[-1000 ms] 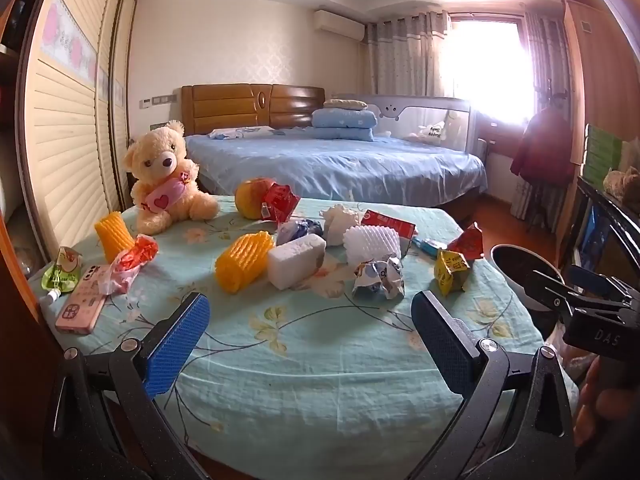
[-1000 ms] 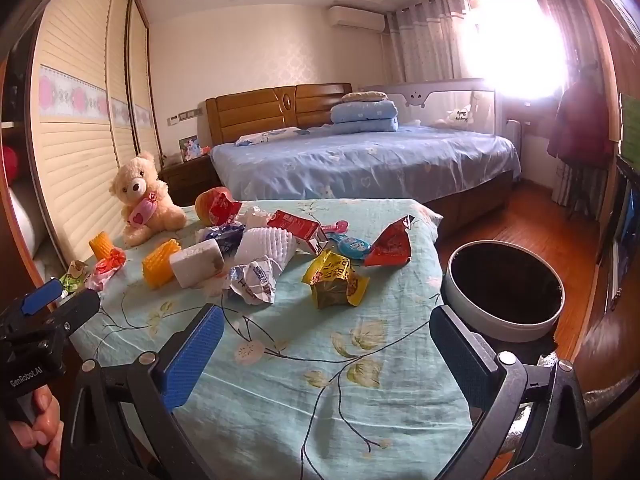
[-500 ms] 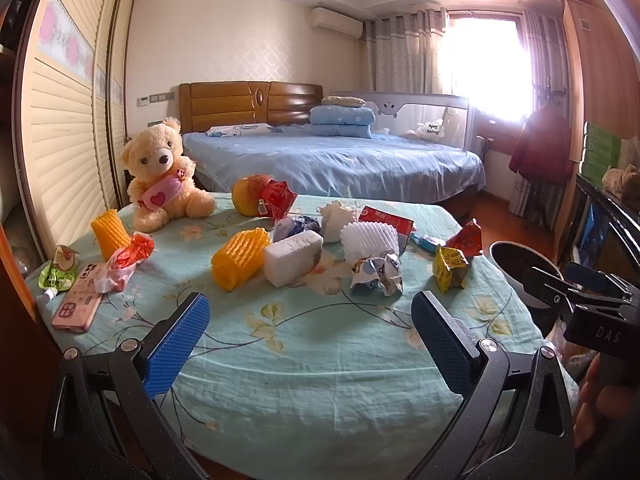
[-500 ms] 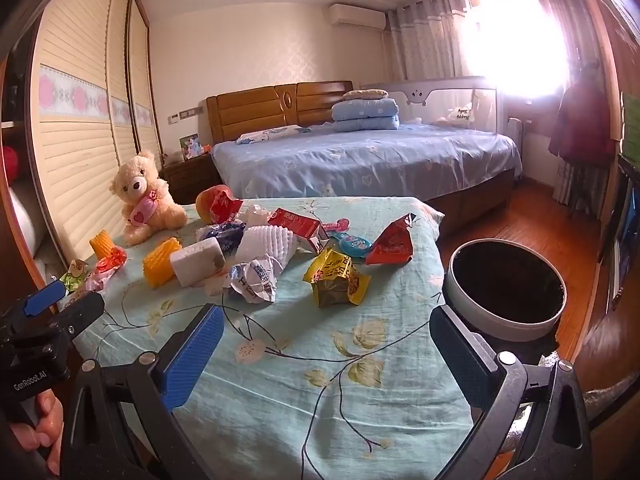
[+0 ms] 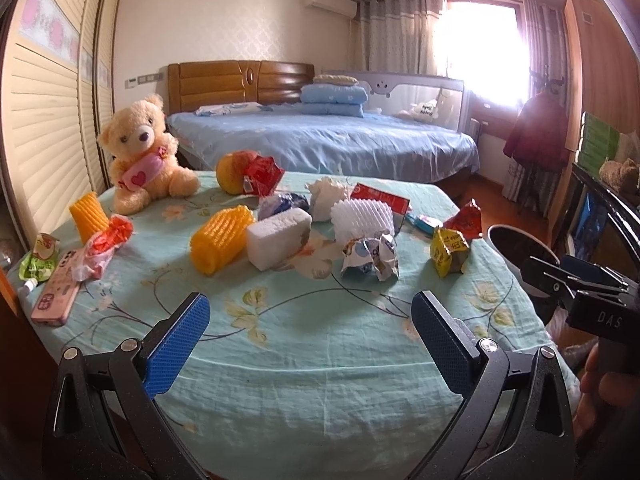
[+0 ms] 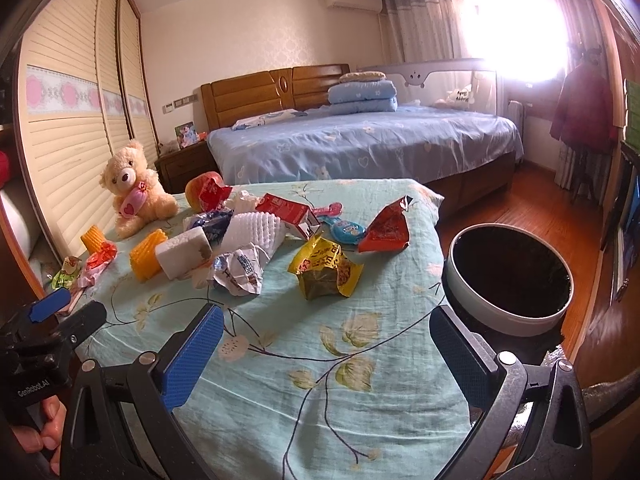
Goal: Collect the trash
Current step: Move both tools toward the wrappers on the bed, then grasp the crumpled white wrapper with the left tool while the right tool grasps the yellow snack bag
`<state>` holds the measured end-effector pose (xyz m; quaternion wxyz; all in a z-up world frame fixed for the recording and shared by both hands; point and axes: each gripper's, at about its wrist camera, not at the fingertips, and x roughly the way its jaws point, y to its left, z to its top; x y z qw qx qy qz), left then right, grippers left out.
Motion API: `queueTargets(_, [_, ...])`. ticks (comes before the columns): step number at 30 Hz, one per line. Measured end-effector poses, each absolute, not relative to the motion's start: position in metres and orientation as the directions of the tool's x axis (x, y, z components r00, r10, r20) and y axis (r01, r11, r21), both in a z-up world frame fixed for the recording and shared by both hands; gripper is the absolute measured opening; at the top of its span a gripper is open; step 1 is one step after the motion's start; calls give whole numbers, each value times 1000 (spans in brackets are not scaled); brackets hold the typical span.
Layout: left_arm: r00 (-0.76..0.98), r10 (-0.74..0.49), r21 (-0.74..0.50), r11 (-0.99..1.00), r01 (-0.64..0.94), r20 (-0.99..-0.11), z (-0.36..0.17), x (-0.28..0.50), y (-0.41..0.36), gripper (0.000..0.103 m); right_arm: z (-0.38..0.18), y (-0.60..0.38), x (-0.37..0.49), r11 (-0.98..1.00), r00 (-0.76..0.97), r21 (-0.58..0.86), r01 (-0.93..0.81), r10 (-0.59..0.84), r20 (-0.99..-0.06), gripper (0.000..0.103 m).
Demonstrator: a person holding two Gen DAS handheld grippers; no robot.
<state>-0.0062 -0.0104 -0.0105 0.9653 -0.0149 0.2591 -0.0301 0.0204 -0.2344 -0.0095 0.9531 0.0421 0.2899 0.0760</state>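
Trash lies across a table with a teal floral cloth (image 5: 320, 344): a crumpled white wrapper (image 5: 370, 260) (image 6: 239, 270), a yellow snack bag (image 5: 448, 250) (image 6: 326, 270), a red bag (image 6: 386, 228), a red carton (image 6: 288, 212), a white foam net (image 5: 362, 214) and an orange foam net (image 5: 220, 238). A white round bin (image 6: 508, 276) with a dark inside stands right of the table. My left gripper (image 5: 310, 342) is open and empty over the near cloth. My right gripper (image 6: 326, 354) is open and empty, left of the bin.
A teddy bear (image 5: 142, 156), a peach (image 5: 234, 166), a white sponge block (image 5: 278, 238) and a pink phone (image 5: 56, 288) are on the table. A blue bed (image 5: 320, 140) stands behind. Slatted wardrobe doors (image 5: 52, 92) line the left. Wooden floor is at the right.
Both views have shifted only slightly; the left gripper edged a little toward the table. Both grippers stay open and nothing on the table has moved.
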Motion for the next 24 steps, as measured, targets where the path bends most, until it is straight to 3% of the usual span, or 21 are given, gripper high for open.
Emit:
queueTargets(14, [797, -76, -53, 997, 55, -599, -27, 52, -21, 101, -29, -240, 71, 975, 761, 173, -136, 215, -612, 101])
queueTargets(17, [785, -86, -54, 996, 67, -614, -29, 66, -26, 95, -32, -241, 87, 977, 742, 166, -132, 209, -637, 95])
queueTargets(24, [750, -118, -62, 993, 103, -651, -37, 103, -37, 92, -40, -243, 121, 972, 698, 193, -136, 232, -677, 80])
